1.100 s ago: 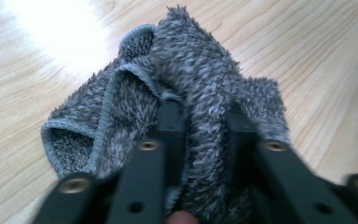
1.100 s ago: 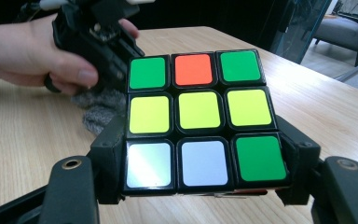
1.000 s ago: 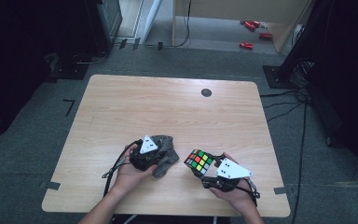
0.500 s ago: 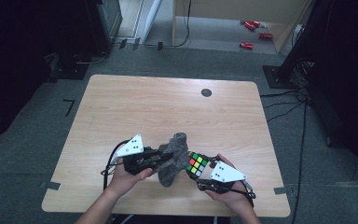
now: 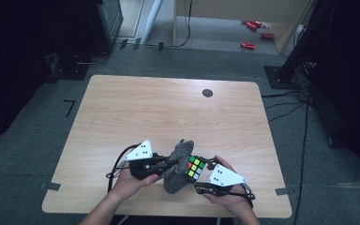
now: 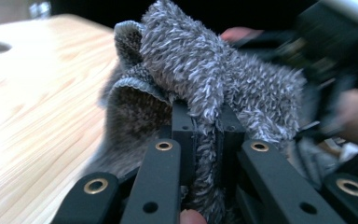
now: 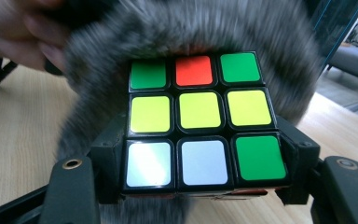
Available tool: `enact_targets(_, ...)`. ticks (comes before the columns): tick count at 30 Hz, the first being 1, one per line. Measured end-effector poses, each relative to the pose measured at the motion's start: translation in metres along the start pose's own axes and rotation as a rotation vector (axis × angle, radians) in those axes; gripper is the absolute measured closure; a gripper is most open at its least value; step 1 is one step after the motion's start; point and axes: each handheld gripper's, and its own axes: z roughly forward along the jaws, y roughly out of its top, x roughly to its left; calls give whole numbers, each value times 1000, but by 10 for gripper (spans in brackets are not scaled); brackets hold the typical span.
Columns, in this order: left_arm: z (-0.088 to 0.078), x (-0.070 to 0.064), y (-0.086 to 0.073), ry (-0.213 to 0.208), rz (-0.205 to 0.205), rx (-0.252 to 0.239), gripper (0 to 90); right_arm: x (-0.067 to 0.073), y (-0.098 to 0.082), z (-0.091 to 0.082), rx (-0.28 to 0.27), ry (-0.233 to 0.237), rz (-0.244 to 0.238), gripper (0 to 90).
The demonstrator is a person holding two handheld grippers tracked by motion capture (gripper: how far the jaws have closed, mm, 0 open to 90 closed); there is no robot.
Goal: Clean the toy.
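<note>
A grey fuzzy cloth [image 5: 177, 165] hangs bunched between the two hands, a little above the wooden table [image 5: 168, 112]. My left gripper [image 5: 163, 165] is shut on a fold of the cloth [image 6: 205, 79], its jaws pinching the pile in the left gripper view [image 6: 204, 126]. A colour puzzle cube [image 5: 196, 167] sits in my right gripper [image 5: 198, 175], clamped on two opposite sides. In the right gripper view the cube [image 7: 199, 119] shows a face of green, red, yellow and white tiles, and the cloth [image 7: 191, 28] wraps over its far side, pressed against it.
Both hands work near the table's front edge [image 5: 168, 213]. A small black round plug [image 5: 207, 93] is set in the tabletop at the far right. Cables [image 5: 300, 140] run over the floor on the right, and red items [image 5: 251, 26] lie on the floor beyond.
My left gripper has lifted the cloth off the table and carried it right, up against the cube. The right gripper has stayed almost in place with the cube.
</note>
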Motion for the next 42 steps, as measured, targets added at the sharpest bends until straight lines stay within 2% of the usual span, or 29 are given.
enact_targets(1,0,-3,2,2,15,1,830,1,-1,3,10,0,-3,346)
enact_targets(3,2,-5,2,36,38,26,828,3,-2,7,33,5,-13,346)
enact_targets(6,0,5,-4,53,-6,41,826,3,-1,10,49,2,-21,346)
enact_targets(8,-1,11,-9,77,-33,58,826,3,0,9,35,8,-19,346)
enact_targets(12,-2,13,-10,58,-71,55,827,3,4,4,8,14,-24,346)
enact_targets(14,-2,9,-7,49,-62,42,827,3,3,5,1,20,-22,346)
enact_targets(16,-3,5,-4,15,-57,15,826,4,2,6,5,25,-22,346)
enact_targets(17,-4,4,-3,12,-51,9,827,5,2,8,12,24,-24,346)
enact_targets(18,-3,3,-2,21,-41,17,826,5,2,9,18,26,-30,346)
enact_targets(24,0,13,-12,89,-57,83,826,3,4,6,17,16,-29,346)
enact_targets(29,0,11,-10,97,-55,84,829,2,4,4,9,14,-21,346)
enact_targets(32,-2,6,-6,56,-51,43,827,3,3,6,7,21,-18,346)
enact_targets(34,-3,4,-4,44,-30,28,825,4,3,7,12,22,-22,346)
enact_targets(35,-3,3,-4,50,-25,31,825,4,3,8,13,24,-26,346)
enact_targets(37,-2,6,-6,55,-38,49,823,4,3,8,24,19,-31,346)
enact_targets(40,1,10,-12,101,-36,96,823,4,4,6,31,10,-31,346)
enact_targets(42,3,14,-15,117,-49,119,823,3,4,4,27,6,-32,346)
